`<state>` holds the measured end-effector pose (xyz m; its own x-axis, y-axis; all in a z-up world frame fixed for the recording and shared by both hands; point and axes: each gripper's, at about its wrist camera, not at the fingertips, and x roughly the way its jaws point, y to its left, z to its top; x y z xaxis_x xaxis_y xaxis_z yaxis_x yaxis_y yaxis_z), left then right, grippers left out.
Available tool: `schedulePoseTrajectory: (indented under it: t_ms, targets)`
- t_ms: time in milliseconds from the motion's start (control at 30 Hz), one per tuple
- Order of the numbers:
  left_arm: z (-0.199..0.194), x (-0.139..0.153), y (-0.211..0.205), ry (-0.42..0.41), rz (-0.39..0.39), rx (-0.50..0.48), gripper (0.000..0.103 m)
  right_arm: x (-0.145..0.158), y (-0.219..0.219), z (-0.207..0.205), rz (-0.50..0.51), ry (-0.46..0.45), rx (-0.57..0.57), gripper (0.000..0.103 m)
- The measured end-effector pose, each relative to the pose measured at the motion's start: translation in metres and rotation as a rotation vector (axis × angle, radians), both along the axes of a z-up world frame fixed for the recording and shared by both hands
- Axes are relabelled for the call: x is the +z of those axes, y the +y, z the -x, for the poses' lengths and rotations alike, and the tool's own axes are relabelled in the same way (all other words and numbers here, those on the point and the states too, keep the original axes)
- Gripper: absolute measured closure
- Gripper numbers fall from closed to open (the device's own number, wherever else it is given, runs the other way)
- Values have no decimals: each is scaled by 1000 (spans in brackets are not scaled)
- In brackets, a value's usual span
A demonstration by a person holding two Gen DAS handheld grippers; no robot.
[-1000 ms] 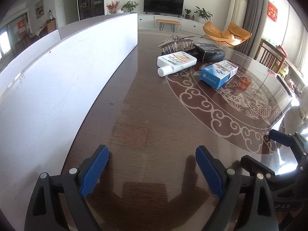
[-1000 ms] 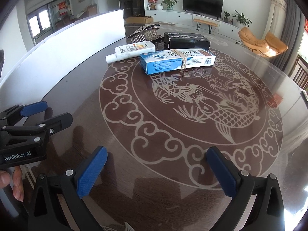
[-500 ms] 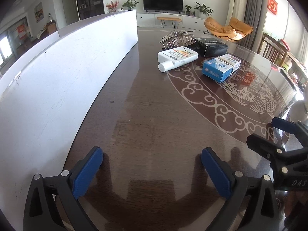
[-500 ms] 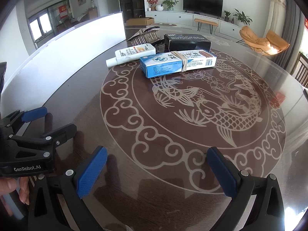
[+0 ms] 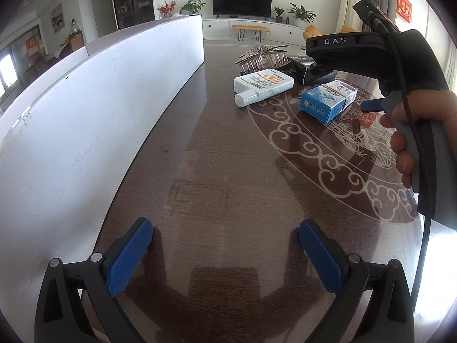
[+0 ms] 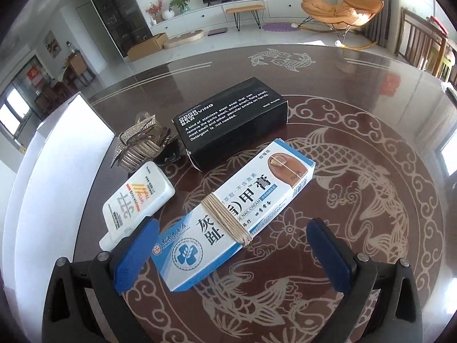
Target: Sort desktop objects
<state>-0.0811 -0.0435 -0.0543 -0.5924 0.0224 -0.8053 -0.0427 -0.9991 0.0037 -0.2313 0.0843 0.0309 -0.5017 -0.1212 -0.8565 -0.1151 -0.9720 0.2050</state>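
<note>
Both tongs, left (image 5: 224, 253) and right (image 6: 232, 253), are held apart, the blue box (image 6: 228, 223) seen at lower centre between the right pair.

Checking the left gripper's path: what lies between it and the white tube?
Only bare dark wooden table between the open left gripper and the white plastic tube, per the left wrist view.

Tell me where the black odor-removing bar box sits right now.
In the right wrist view the black box lies centre-frame on the table, just behind the blue-and-white nail cream box, right of the hair clip.
</note>
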Motion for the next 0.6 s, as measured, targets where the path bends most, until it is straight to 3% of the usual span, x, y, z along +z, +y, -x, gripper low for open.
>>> schedulePoseTrajectory:
  t_ms: [133,400,600]
  targets:
    - [1,0,0,-2,-3,-3,0,-10,-7,12,15,-35,-33,0]
    - [0,-1,2,-1,-3,-3,0,-13,-32,20,-121,-19,24,0]
    - [0,-1,2,-1,-3,-3,0,-15,-34,16,-154,16,54,0]
